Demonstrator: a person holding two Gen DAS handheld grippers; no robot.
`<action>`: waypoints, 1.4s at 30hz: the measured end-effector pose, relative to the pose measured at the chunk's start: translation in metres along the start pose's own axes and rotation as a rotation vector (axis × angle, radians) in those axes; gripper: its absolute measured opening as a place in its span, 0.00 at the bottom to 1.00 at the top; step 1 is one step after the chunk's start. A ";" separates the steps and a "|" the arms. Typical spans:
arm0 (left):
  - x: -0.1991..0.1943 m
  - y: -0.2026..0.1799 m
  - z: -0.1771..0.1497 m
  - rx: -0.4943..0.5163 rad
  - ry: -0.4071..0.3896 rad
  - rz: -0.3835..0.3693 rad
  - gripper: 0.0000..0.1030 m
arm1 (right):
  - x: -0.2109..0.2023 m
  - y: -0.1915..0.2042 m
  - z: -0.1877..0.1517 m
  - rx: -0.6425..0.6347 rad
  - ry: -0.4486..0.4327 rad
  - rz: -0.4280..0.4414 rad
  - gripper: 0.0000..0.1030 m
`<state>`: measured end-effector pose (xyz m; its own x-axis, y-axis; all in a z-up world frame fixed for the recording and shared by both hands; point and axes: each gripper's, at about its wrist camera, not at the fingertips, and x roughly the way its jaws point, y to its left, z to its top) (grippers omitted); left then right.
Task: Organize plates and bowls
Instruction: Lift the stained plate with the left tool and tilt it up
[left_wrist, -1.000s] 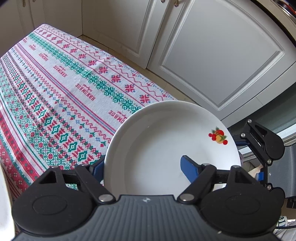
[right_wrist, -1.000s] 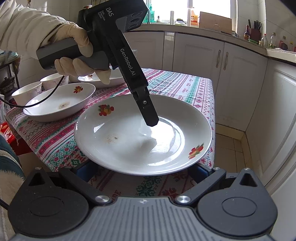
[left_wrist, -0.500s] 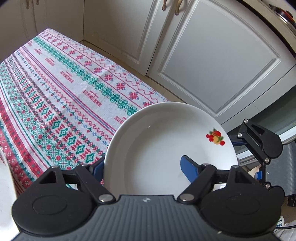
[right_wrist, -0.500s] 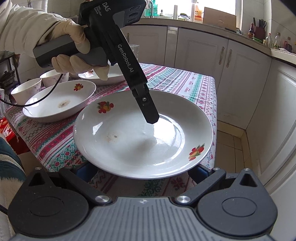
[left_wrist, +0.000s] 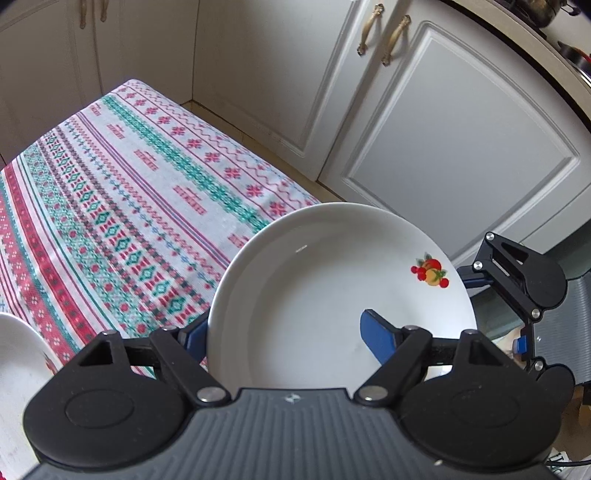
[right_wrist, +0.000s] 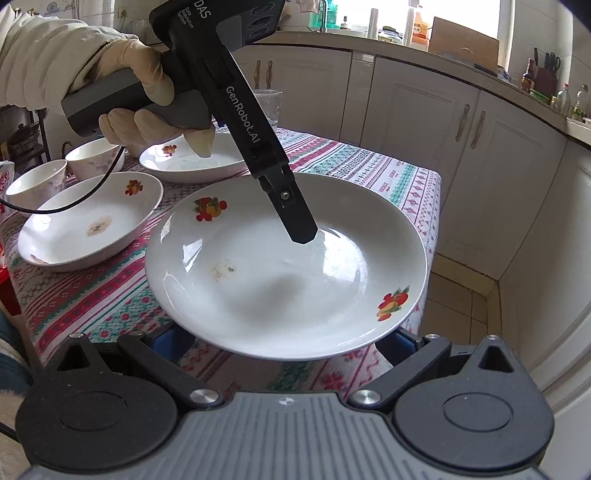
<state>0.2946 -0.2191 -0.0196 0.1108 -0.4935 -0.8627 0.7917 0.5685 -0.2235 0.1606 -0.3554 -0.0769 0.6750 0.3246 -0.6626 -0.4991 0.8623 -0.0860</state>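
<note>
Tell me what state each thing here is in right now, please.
held plate: raised off the tablecloth, pinched at its rim, a small stain inside.
left gripper: shut on the held plate.
right gripper: open, spread beneath the held plate.
second plate: resting on the tablecloth, stained.
back plate: resting on the tablecloth.
two bowls: upright.
glass: upright.
cabinet doors: closed.

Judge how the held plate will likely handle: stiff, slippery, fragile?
The plate looks like glazed ceramic, so probably rigid and breakable if dropped. Its glossy glare suggests a slick surface. The left gripper pinches just one rim, so it may tilt or slip.
</note>
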 end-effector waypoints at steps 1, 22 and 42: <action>0.002 0.003 0.002 -0.002 -0.002 0.003 0.79 | 0.004 -0.003 0.002 0.002 0.001 0.006 1.00; 0.031 0.032 0.017 -0.029 -0.020 0.018 0.79 | 0.046 -0.031 0.010 0.043 0.042 0.030 1.00; -0.039 0.008 -0.014 -0.037 -0.191 0.159 0.85 | 0.003 -0.015 0.001 0.090 0.009 -0.101 1.00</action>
<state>0.2884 -0.1867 0.0058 0.3462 -0.5094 -0.7878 0.7331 0.6709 -0.1117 0.1703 -0.3672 -0.0769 0.7140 0.2312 -0.6608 -0.3778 0.9219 -0.0857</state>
